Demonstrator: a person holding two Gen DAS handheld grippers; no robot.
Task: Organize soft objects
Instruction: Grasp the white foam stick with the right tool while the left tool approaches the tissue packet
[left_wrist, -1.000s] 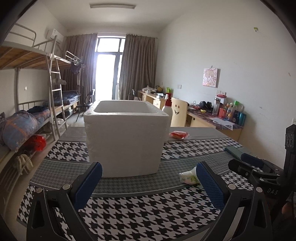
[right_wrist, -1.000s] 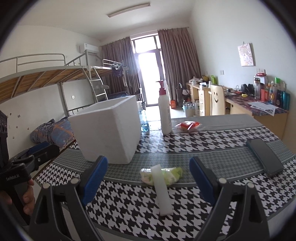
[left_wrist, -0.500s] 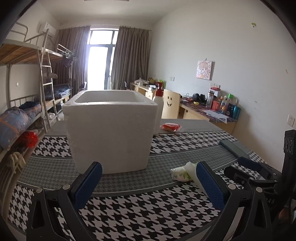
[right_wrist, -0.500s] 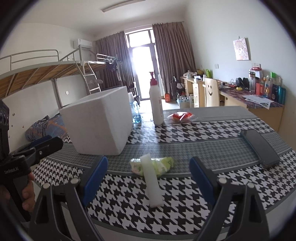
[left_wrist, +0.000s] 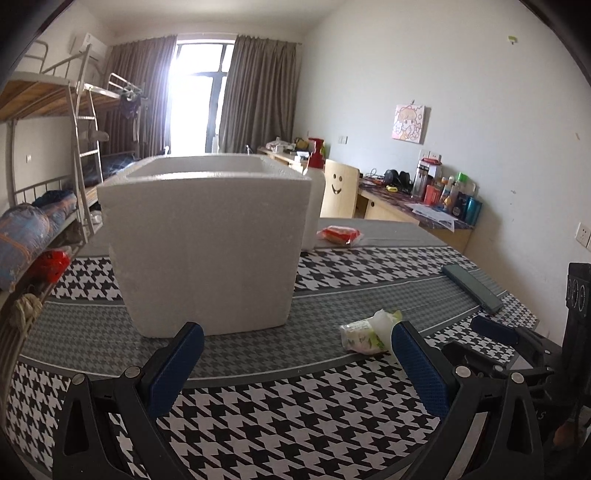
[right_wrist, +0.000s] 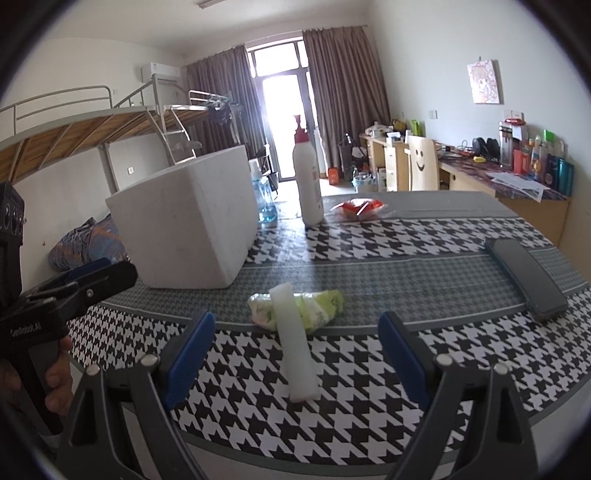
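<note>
A white foam box (left_wrist: 207, 243) stands open-topped on the houndstooth tablecloth (left_wrist: 280, 424). A green-and-white soft packet (right_wrist: 317, 306) lies in front of my right gripper (right_wrist: 295, 354), with a white foam strip (right_wrist: 295, 347) leaning over it toward me. My right gripper is open, its blue pads on either side of the strip without touching it. In the left wrist view the same packet (left_wrist: 364, 332) sits just beyond the right pad of my left gripper (left_wrist: 295, 365), which is open and empty and faces the box. A red soft packet (left_wrist: 340, 235) lies at the far side.
A white pump bottle (right_wrist: 307, 181) with a red top stands behind the box (right_wrist: 184, 225). A dark flat case (right_wrist: 524, 277) lies at the table's right. A bunk bed is on the left, desks and a chair on the right. A hand holds the left gripper (right_wrist: 70, 291).
Both views have dipped and drawn closer to the table. The box looms larger in the left wrist view and the packet sits nearer both grippers. Jaws have kept their width.
</note>
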